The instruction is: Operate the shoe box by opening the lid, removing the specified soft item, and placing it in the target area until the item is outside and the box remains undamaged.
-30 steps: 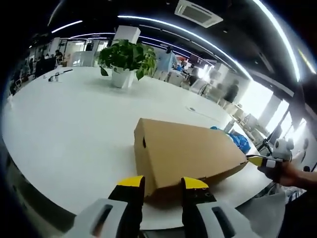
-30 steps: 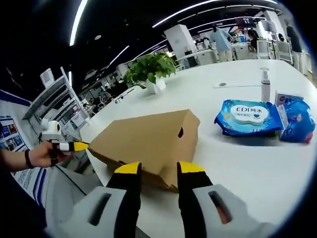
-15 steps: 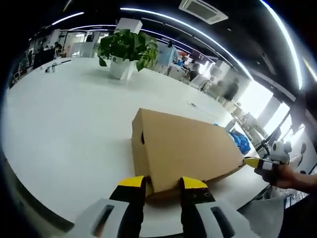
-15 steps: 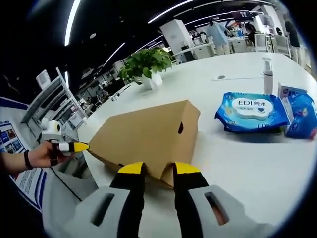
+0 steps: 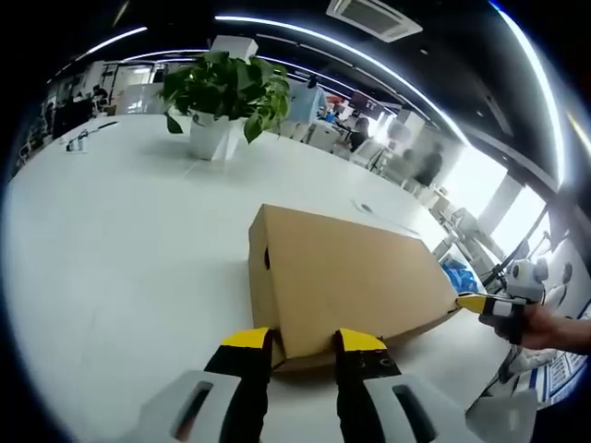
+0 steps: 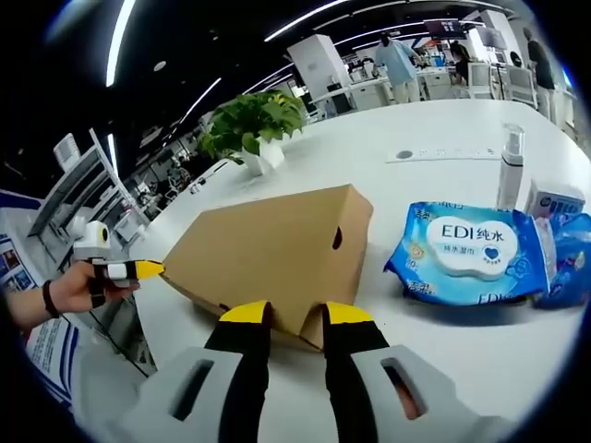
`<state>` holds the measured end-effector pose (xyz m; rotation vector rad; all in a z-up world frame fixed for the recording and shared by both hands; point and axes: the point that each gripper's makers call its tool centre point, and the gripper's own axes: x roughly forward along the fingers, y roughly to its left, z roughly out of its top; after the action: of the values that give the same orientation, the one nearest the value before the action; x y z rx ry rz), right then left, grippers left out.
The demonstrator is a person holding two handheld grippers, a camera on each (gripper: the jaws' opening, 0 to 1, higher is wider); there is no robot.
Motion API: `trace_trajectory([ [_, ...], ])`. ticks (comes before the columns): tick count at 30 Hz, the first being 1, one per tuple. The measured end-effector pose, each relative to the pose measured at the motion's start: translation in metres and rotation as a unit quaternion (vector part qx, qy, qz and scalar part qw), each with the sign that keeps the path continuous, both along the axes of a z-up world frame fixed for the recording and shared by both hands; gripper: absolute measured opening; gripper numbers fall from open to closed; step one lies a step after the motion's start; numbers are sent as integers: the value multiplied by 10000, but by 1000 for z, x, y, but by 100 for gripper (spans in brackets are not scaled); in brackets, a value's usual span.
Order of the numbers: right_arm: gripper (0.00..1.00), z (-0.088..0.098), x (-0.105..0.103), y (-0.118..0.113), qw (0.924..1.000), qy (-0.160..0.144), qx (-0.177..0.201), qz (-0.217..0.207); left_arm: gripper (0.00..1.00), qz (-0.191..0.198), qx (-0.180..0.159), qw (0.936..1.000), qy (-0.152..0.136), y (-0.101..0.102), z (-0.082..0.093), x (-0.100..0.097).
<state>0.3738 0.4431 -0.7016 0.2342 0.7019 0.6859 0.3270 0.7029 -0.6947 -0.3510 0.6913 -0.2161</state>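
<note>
A brown cardboard shoe box (image 5: 346,281) lies on the white table (image 5: 120,249) with its lid down. My left gripper (image 5: 303,349) is at the box's near corner, and its yellow-tipped jaws are closed on the lid's lower edge. In the right gripper view the same box (image 6: 272,249) is seen from its other end. There my right gripper (image 6: 295,318) pinches that end's corner edge. The right gripper (image 5: 480,303) touches the box's far corner in the left gripper view. The left gripper (image 6: 138,269), held by a hand, touches the far corner in the right gripper view. The soft item is hidden.
A potted plant (image 5: 222,92) (image 6: 254,125) stands farther back on the table. A blue wet-wipes pack (image 6: 466,254), another blue packet (image 6: 565,272), a spray bottle (image 6: 509,175) and a small carton (image 6: 554,198) lie right of the box. The table edge runs close below both grippers.
Both cameras have shifted slightly toward the box. The right gripper's jaws have narrowed onto the corner edge. The box has stayed in place with its lid down.
</note>
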Motion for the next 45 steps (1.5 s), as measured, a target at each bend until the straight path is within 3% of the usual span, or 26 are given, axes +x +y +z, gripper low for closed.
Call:
trace_trajectory([
  [9,20,1,35,-6,9998,-10,-128,-122,27,-112,5,9999,-54,-4,0,51],
  [19,20,1,55,-15,9994,2,-240,-245,27,-243,12,9997,-100,-10,-1,84],
  [36,21,1,59,-18,9995,10,-218,-209,27,-263,239,9992,-167,-11,1,90],
  [39,23,2,54,-19,9997,125,-18,-187,28,-83,327,9991,-251,-8,6,86],
  [45,30,10,40,-28,9999,-58,-30,87,29,-77,384,9985,-389,-10,21,67],
])
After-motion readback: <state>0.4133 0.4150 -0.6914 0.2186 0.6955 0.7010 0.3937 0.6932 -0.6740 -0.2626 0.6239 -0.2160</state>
